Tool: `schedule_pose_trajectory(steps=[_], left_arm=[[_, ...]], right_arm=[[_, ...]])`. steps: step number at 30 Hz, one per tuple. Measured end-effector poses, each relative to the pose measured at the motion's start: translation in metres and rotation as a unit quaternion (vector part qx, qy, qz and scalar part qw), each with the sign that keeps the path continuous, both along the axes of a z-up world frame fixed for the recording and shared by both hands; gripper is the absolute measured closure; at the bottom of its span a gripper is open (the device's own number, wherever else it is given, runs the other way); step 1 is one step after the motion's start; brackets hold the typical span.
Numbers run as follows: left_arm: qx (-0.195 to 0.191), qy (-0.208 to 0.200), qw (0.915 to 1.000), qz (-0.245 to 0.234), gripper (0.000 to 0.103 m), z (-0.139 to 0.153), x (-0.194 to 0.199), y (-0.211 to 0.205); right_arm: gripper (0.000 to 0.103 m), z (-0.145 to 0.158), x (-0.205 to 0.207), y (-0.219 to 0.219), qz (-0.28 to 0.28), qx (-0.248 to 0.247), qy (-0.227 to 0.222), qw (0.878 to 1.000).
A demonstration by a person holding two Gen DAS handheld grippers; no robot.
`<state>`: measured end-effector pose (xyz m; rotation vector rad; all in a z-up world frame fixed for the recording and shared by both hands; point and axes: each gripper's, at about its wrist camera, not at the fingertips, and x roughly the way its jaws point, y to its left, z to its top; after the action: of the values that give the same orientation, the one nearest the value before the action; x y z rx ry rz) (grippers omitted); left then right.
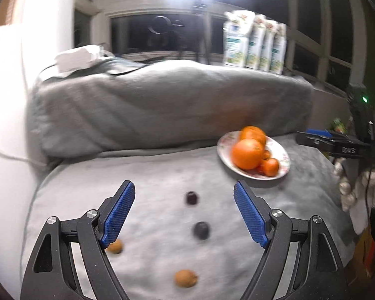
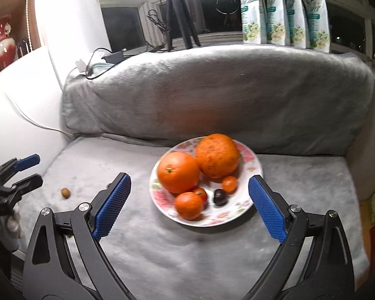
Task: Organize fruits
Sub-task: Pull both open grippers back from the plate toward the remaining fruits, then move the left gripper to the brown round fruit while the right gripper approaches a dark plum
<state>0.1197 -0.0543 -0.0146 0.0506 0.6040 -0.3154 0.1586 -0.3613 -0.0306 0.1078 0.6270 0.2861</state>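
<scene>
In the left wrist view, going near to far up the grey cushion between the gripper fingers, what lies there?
Brown nut → dark plum → second dark plum → floral plate of oranges, off to the right.

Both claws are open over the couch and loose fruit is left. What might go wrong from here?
The plate sits on a soft cushion and is crowded with oranges; adding more may tip it or roll fruit off. The small dark fruit between the left claw fingers could slip or bruise.
</scene>
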Motion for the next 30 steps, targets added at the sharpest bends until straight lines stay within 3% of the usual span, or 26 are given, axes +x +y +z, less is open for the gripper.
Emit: schedule_pose_trajectory(steps=[14,20,25,30], left_arm=[[-0.053,0.019,0.9927,0.107,0.022,-0.016,-0.002,0.093],[-0.076,0.04,0.9889,0.121,0.023,-0.031,-0.001,0.113],[-0.082,0.062,0.9879,0.116,0.033,-0.047,0.002,0.116],[-0.066,0.09,0.9888,0.099,0.044,-0.066,0.01,0.108]], right_arm=[[0.007,-0.006,0.0,0.052,0.062,0.033,0.021,0.997],[0.019,-0.015,0.002,0.082,0.1,0.033,0.039,0.994],[0.037,-0.026,0.001,0.108,0.128,0.019,0.06,0.99],[0.046,-0.042,0.002,0.136,0.156,-0.005,0.083,0.984]])
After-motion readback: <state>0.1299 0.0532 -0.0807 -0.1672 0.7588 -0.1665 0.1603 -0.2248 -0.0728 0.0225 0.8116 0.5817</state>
